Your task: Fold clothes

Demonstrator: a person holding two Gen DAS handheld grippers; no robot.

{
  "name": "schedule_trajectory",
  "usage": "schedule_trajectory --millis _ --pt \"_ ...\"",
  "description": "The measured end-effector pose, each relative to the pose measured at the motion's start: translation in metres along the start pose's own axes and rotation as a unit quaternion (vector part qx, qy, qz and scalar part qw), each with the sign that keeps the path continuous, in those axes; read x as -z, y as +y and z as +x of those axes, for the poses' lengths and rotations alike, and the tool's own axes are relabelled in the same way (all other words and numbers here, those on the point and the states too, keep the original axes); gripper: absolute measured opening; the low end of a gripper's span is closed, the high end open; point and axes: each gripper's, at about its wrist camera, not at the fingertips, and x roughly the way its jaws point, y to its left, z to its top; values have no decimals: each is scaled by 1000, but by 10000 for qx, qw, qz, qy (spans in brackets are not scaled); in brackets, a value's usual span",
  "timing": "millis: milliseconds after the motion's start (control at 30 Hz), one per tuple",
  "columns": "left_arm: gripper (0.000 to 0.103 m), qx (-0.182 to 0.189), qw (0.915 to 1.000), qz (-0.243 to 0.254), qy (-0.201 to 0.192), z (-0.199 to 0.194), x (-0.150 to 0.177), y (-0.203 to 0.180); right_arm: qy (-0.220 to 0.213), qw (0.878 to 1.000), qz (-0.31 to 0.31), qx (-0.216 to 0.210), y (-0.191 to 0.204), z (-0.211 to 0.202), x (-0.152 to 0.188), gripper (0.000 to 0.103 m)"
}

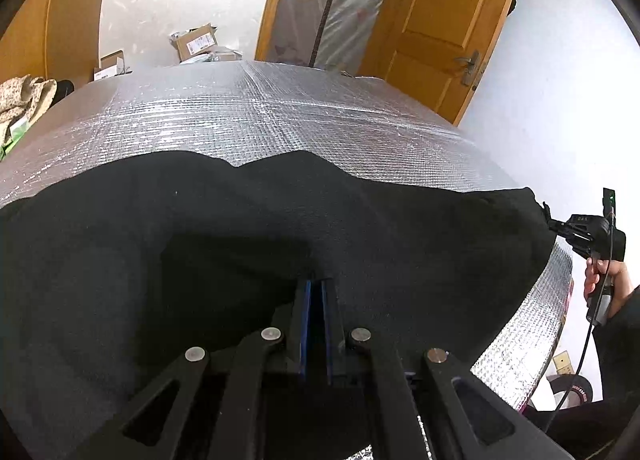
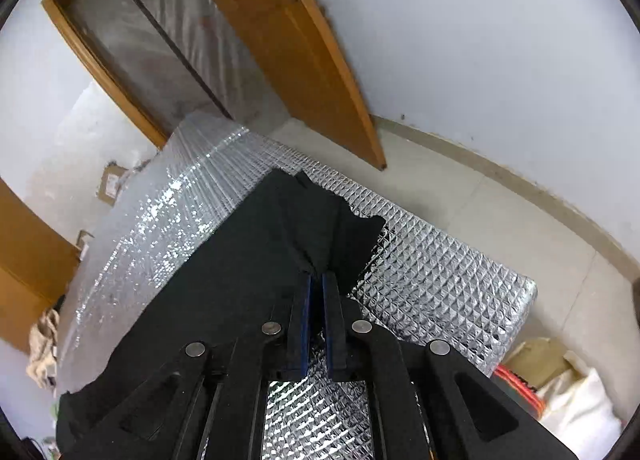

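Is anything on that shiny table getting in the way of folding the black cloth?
Nothing visible does. Both the left gripper and right gripper are already shut on the black garment, and the silver mat beyond it is bare.

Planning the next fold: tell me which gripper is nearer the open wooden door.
Right. The right gripper grips the black garment at the corner nearest the door; the left gripper grips farther away.
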Motion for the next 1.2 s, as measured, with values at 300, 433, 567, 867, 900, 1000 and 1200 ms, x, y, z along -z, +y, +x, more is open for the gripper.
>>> schedule_trajectory --millis 300,433,567,867,900,1000,1200 --pt "5 82 9999 -81 -35 1 1 3 -444 9941 690 709 -35 -24 -3 16" --pt "5 -31 10000 14 -29 -3 -1 -2 -736 9943 501 593 -27 -40 -1 18" --pt "5 1 9999 60 -137 -7 -6 -6 -502 9966 -555 -336 29 -34 1 18" --pt "5 86 9999 -103 -60 2 -3 -1 628 9183 -3622 -1469 162 6 50 26" --pt "5 96 9999 -114 -67 3 -3 -1 687 9083 -3848 -1490 171 9 55 26" --pt "5 126 9998 -147 -86 4 -3 1 825 8918 -4158 -1583 190 18 58 26" --pt "5 201 9995 -228 -107 5 -4 3 1310 8557 -4702 -1720 212 32 77 32"
